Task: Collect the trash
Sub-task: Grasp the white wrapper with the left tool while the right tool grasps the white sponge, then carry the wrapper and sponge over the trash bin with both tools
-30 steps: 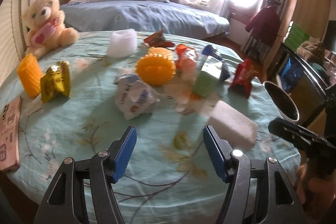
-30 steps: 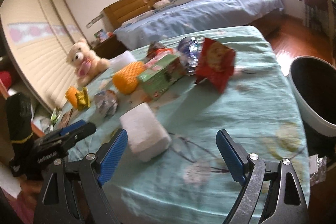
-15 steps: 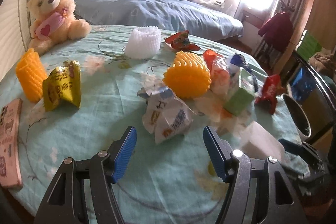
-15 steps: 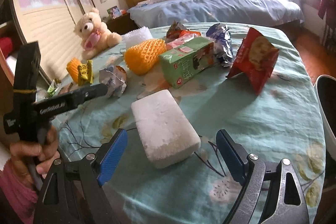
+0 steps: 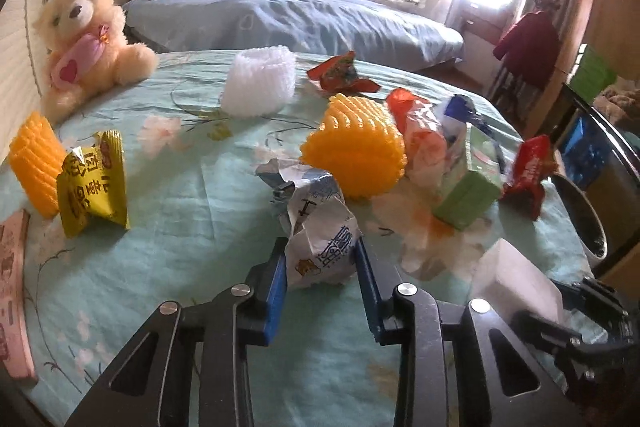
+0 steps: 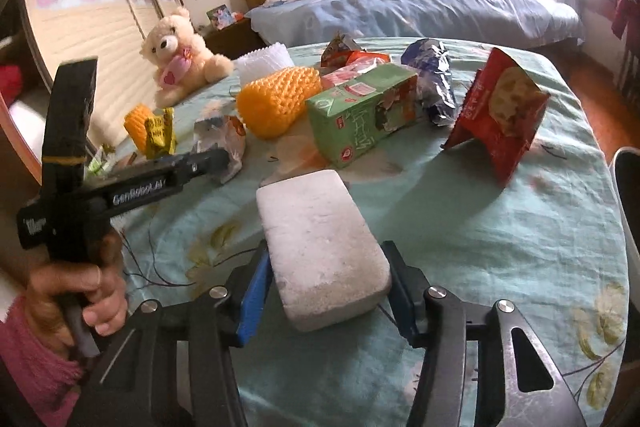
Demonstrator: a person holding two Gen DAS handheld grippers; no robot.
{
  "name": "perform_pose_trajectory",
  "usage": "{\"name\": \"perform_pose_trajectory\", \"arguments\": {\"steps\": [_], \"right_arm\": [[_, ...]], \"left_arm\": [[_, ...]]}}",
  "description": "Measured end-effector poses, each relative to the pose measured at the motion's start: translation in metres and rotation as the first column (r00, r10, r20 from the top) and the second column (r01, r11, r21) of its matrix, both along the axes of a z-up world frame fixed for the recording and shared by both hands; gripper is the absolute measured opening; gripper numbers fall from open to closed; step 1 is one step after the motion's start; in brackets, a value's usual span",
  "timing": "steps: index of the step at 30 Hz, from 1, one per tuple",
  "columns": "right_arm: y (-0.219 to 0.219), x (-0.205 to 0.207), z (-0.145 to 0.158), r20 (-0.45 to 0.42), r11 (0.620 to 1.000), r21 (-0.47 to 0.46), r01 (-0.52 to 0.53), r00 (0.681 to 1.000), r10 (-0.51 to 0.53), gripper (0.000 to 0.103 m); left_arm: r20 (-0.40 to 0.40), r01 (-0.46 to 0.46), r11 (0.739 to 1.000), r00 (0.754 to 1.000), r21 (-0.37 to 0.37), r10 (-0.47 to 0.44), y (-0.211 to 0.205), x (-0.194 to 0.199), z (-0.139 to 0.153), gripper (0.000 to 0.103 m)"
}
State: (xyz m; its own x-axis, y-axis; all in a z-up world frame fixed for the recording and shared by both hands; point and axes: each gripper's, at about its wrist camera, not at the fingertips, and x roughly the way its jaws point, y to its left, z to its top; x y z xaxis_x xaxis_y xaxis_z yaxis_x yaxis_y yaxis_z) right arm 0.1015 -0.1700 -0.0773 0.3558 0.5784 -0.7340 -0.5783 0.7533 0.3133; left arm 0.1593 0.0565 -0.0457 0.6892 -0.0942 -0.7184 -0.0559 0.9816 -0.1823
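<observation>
A crumpled white and blue wrapper [image 5: 320, 239] lies on the teal tablecloth [image 5: 192, 227]. My left gripper [image 5: 320, 267] has it between its blue pads; the jaws are closing and both pads touch the paper. In the right wrist view the left gripper's tip [image 6: 216, 159] meets that same wrapper [image 6: 224, 143]. A white foam block [image 6: 320, 243] sits lengthwise between the fingers of my right gripper [image 6: 326, 283], whose jaws are closing with the pads against its sides. The left wrist view shows this block [image 5: 516, 279] at the lower right.
An orange foam net [image 5: 356, 155], green carton [image 6: 360, 115], red snack bag [image 6: 500, 111], blue foil bag [image 6: 436, 83], yellow packet [image 5: 92, 183], white foam net [image 5: 260, 83] and teddy bear [image 5: 84, 39] crowd the table. A dark bin [image 5: 580, 219] stands off its right edge.
Both pairs of jaws have narrowed. The left gripper moved forward until the crumpled wrapper came between its pads. The right gripper edged onto the foam block and closed against it.
</observation>
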Motion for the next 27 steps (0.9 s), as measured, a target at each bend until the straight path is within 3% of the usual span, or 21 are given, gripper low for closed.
{"name": "perform_pose_trajectory", "arguments": {"steps": [13, 27], "right_arm": [[-0.063, 0.010, 0.010, 0.006, 0.986, 0.043, 0.160, 0.987, -0.160, 0.054], [-0.125, 0.020, 0.021, 0.031, 0.954, 0.056, 0.294, 0.955, -0.296, 0.054]], "left_arm": [[0.022, 0.149, 0.989, 0.989, 0.008, -0.149, -0.048, -0.030, 0.014, 0.031], [0.028, 0.320, 0.947, 0.947, -0.006, -0.319, -0.111, -0.024, 0.027, 0.031]]}}
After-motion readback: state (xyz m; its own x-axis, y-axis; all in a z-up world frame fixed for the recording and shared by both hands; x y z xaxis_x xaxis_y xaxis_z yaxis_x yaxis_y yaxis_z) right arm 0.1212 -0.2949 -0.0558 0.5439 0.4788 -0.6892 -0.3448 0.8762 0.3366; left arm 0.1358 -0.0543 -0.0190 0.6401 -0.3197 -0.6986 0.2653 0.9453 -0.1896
